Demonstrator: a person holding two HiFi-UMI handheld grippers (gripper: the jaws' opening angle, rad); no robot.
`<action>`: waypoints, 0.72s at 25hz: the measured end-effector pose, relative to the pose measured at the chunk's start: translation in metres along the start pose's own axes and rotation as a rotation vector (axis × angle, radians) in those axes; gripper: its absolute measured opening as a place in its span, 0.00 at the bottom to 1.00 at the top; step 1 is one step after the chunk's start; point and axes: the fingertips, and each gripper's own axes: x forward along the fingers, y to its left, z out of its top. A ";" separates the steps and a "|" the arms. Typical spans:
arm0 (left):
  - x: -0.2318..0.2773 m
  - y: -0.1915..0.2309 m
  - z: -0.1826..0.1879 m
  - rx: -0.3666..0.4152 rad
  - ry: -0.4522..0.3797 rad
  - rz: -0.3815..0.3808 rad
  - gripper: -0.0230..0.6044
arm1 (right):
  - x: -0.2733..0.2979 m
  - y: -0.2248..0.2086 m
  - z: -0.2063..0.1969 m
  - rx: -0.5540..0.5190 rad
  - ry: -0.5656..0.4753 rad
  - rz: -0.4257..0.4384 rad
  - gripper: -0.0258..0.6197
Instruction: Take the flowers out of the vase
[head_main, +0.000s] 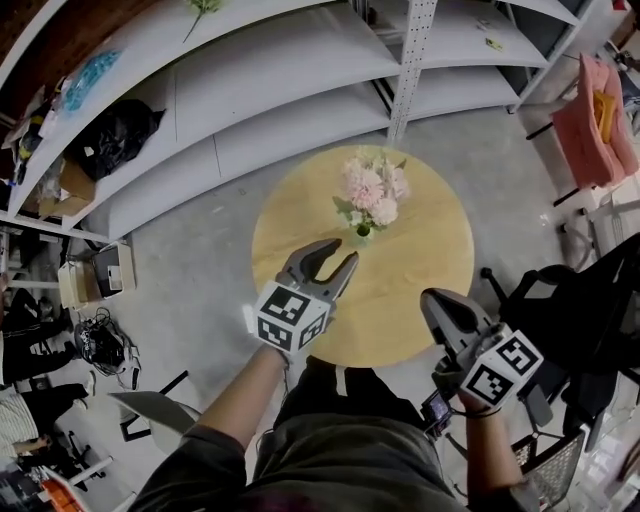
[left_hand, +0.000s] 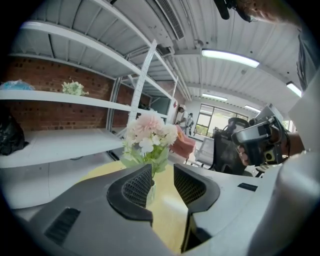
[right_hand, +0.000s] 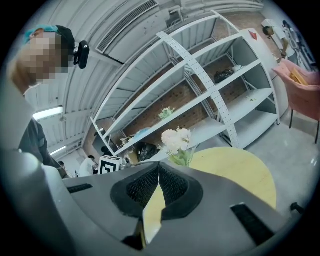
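Flowers (head_main: 372, 187) stand in small vase (head_main: 362, 231), middle of table (head_main: 420, 290). Left gripper (head_main: 343, 252) near them, fingers partly apart, holding nothing. Right gripper (head_main: 430, 296) further back, fingers together, empty. Suggest: take the stems just above the vase rim, close gently, lift straight up; steady the vase with the right gripper.

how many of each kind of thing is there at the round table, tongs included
flowers, one pink and white bunch: 1
vase: 1
round table: 1
tongs: 2, the left tongs and the right tongs
total: 5
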 end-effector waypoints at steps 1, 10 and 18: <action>0.006 0.004 -0.005 0.002 0.010 0.000 0.26 | 0.001 -0.002 -0.003 0.006 0.003 -0.007 0.06; 0.056 0.022 -0.036 0.006 0.066 -0.023 0.42 | 0.010 -0.026 -0.021 0.045 0.043 -0.053 0.06; 0.080 0.030 -0.044 0.018 0.088 -0.033 0.46 | 0.014 -0.041 -0.034 0.101 0.059 -0.077 0.06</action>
